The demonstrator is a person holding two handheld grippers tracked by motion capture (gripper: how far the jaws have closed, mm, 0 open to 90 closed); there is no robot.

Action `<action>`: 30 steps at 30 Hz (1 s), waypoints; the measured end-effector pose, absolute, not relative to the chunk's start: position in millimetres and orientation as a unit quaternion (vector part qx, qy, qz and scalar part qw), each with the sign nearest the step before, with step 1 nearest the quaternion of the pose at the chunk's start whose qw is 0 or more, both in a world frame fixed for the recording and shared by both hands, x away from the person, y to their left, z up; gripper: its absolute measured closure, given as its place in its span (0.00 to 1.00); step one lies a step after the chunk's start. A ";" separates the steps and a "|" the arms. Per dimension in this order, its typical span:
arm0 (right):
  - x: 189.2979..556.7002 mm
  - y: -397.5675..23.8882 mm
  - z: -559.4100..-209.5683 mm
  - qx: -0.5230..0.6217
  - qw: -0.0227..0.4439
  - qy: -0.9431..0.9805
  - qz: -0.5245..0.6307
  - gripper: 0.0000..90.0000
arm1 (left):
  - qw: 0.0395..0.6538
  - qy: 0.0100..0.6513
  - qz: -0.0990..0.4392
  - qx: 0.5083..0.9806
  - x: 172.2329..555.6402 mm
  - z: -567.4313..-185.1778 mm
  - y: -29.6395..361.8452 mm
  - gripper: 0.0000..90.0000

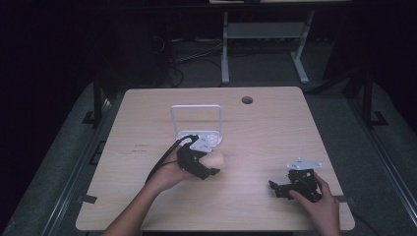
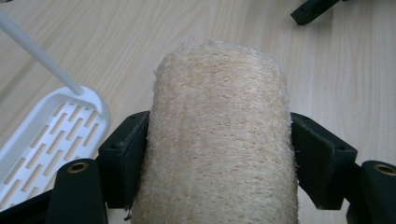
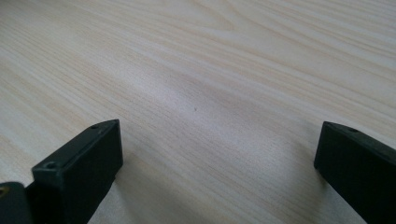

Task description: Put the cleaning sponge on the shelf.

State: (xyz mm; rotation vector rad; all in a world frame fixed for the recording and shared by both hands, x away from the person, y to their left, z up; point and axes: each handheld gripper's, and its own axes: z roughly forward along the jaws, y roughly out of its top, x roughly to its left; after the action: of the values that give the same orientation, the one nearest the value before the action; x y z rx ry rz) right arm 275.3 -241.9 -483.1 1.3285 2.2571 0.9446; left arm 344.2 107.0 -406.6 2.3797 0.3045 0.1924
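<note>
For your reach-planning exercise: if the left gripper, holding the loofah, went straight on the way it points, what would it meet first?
Probably the right gripper; bare table lies before it, though depth is unclear.

Overhead view; two close claw cameras

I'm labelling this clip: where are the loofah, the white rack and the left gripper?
loofah (image 2: 219,135), left gripper view, middle of its fibrous side.
white rack (image 2: 56,130), left gripper view, slotted base.
left gripper (image 2: 219,161), left gripper view, midway between its jaws.
</note>
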 end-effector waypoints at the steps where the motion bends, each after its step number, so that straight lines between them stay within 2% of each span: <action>1: 275.3 -241.9 -483.0 0.470 0.178 0.798 0.334 0.01 | 0.362 0.121 0.075 0.921 345.0 -406.3 107.1 0.29; 15: 275.4 -242.0 -483.1 0.469 0.179 0.798 0.333 0.01 | 0.361 0.127 0.093 0.919 366.8 -392.6 114.1 0.29; 30: 275.4 -241.9 -483.1 0.469 0.179 0.798 0.333 0.01 | 0.361 0.151 0.099 0.915 392.0 -403.3 119.4 0.29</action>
State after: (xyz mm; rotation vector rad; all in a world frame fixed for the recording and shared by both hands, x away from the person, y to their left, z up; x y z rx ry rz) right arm 275.4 -241.9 -483.1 1.3275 2.2561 0.9418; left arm 392.0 119.4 -403.3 2.3583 0.3896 0.2553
